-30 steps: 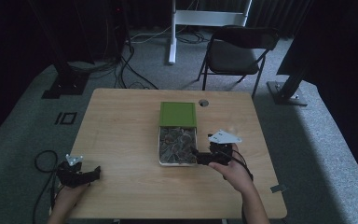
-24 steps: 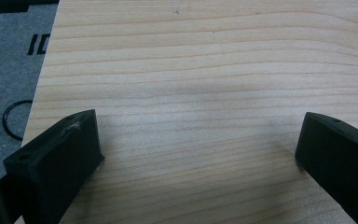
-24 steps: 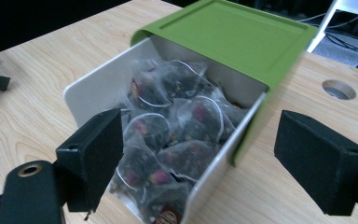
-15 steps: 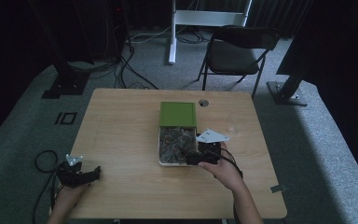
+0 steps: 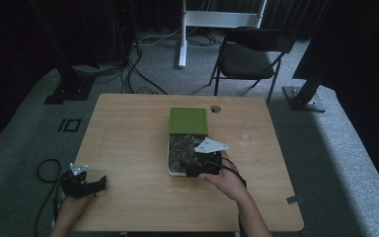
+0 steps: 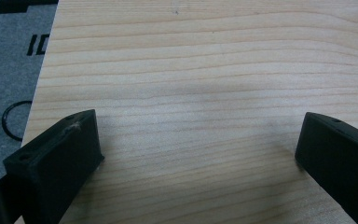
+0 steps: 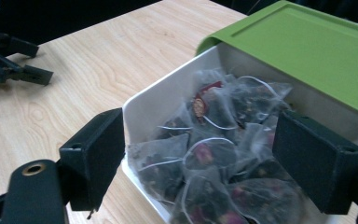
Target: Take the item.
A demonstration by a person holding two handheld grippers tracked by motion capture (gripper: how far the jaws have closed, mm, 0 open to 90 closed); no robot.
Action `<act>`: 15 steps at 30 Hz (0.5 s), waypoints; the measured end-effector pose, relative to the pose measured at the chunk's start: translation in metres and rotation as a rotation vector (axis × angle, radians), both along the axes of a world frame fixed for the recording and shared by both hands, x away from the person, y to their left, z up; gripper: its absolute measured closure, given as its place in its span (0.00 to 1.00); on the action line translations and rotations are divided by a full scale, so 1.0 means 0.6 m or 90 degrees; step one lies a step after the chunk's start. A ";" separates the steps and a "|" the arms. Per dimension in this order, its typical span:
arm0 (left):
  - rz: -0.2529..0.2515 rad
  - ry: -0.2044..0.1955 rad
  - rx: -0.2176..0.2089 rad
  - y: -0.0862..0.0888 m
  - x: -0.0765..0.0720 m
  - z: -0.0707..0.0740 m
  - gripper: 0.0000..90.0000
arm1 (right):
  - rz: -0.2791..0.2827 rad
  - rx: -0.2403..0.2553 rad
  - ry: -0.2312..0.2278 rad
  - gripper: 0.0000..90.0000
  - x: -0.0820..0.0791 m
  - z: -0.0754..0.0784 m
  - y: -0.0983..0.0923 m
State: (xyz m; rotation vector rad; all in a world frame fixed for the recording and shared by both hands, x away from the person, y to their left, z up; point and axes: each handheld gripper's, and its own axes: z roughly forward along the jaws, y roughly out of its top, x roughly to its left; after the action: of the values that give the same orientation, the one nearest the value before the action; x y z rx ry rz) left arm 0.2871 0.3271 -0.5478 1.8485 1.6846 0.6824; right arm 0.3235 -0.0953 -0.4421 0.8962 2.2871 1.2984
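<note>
A white box (image 5: 169, 157) (image 7: 144, 105) full of clear tea bags (image 7: 205, 154) sits mid-table, its green lid (image 5: 188, 120) (image 7: 303, 51) slid back over the far half. My right gripper (image 5: 191, 165) (image 7: 198, 158) hovers open over the box's near end, its jaws standing either side of the tea bags. Down at the table's front left corner, my left gripper (image 5: 101, 182) (image 6: 198, 149) is open over bare wood with nothing between its jaws. It shows far off in the right gripper view as the left gripper (image 7: 39, 74).
The wooden table (image 5: 128, 143) has a cable hole (image 5: 215, 108) near its far edge. A folding chair (image 5: 251, 54) stands behind it. A cable loop (image 5: 47, 170) lies on the grey carpet by the left corner.
My right gripper has moved left from beside the box to over its open near end. The left gripper has stayed in place.
</note>
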 end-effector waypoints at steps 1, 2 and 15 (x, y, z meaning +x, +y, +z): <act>0.000 0.000 0.000 0.000 0.000 0.000 0.01 | 0.002 -0.001 0.001 0.19 0.000 -0.001 0.003; 0.000 0.000 0.000 0.000 0.000 0.000 0.01 | 0.006 -0.001 0.002 0.19 0.000 -0.003 0.005; 0.000 0.000 0.000 0.000 0.000 0.000 0.01 | 0.038 -0.009 0.019 0.22 -0.007 -0.027 0.037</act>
State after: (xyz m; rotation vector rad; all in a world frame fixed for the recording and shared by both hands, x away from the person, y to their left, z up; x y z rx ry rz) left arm 0.2871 0.3272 -0.5478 1.8490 1.6846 0.6822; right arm 0.3195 -0.0732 -0.4585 0.8553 2.3601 1.2993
